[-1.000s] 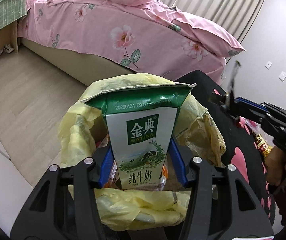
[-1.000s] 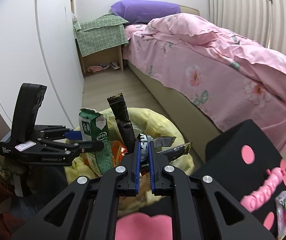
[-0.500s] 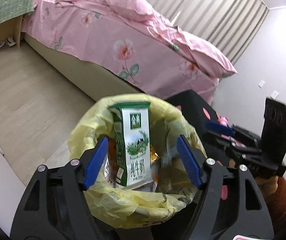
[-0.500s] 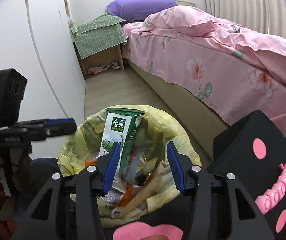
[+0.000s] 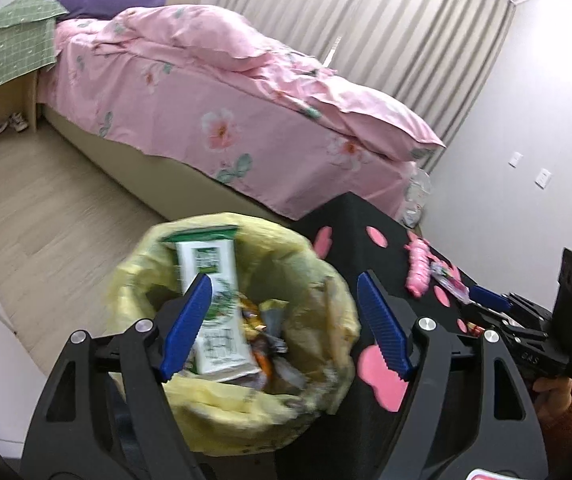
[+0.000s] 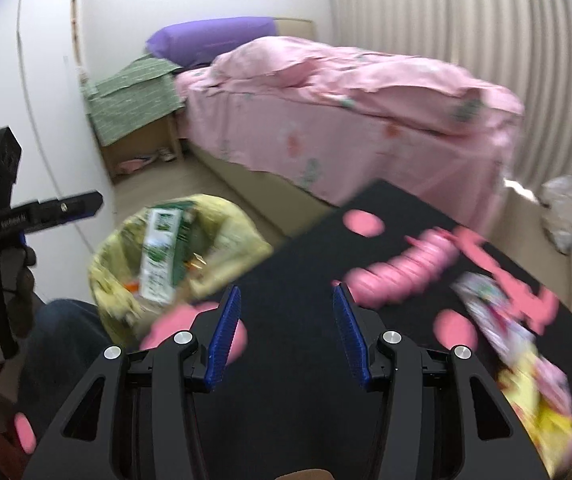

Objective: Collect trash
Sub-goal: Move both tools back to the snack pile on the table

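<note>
Both claws now wide and empty: milk carton [image 5: 210,308] is sitting released in the yellow-lined bin [image 5: 325,300], left claw [image 5: 286,326] having just opened above it, while I am swinging the right claw [image 6: 286,336] from the bin over the counter [image 6: 305,264] toward remaining wrappers [image 6: 493,320].

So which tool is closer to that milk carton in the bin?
Left. The left tool hangs open right above the carton; the right tool is off over the black mat.

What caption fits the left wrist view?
Open left gripper above yellow-lined trash bin, milk carton standing inside.
</note>
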A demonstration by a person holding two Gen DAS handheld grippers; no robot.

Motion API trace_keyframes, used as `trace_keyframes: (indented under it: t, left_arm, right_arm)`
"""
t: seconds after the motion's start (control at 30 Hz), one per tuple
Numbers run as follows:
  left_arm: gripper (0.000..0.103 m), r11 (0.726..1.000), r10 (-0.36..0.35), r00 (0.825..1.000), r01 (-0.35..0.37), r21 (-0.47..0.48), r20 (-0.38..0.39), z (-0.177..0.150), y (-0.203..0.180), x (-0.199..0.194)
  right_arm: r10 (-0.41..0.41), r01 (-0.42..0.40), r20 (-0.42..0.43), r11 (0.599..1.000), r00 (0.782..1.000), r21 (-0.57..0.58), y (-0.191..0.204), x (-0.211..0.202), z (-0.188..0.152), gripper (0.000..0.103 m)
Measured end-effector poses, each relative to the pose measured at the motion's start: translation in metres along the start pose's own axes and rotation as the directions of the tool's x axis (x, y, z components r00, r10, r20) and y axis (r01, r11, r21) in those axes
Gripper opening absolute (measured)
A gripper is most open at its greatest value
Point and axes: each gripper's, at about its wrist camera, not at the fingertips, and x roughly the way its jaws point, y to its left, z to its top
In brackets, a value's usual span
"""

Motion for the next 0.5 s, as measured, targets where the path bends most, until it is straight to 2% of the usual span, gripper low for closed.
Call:
trace_keyframes:
  t: [0.17, 0.27, 0.37, 0.47, 0.5]
  left_arm:
    - [0.072, 0.995, -0.076, 0.996, 0.079, 0.065, -0.048, -0.008, -0.048, 0.017]
    - [0.072, 0.986, -0.112, 0.990, 0.122, 0.113, -0.086, -0.013, -0.078, 0.029]
    - [0.078, 0.973, -0.154, 0.978, 0.175, 0.151, -0.143, -0.020, -0.109, 0.045]
    - [0.079, 0.958, -0.171, 0.959, 0.215, 0.188, -0.226, -0.032, -0.139, 0.065]
    - [0.079, 0.950, -0.172, 0.951, 0.229, 0.210, -0.257, -0.037, -0.152, 0.073]
  right_arm:
    - [-0.135, 0.135, -0.001, 0.990, 0.991, 0.030, -0.035, -0.044, -0.037, 0.046]
    - [-0.231, 0.230, -0.001, 0.970, 0.973, 0.079, -0.062, -0.075, -0.062, 0.046]
    - [-0.295, 0.291, 0.003, 0.945, 0.956, 0.146, -0.088, -0.099, -0.085, 0.047]
    - [-0.325, 0.318, -0.003, 0.923, 0.946, 0.217, -0.109, -0.114, -0.107, 0.048]
    - [-0.340, 0.330, -0.002, 0.911, 0.940, 0.245, -0.118, -0.120, -0.115, 0.052]
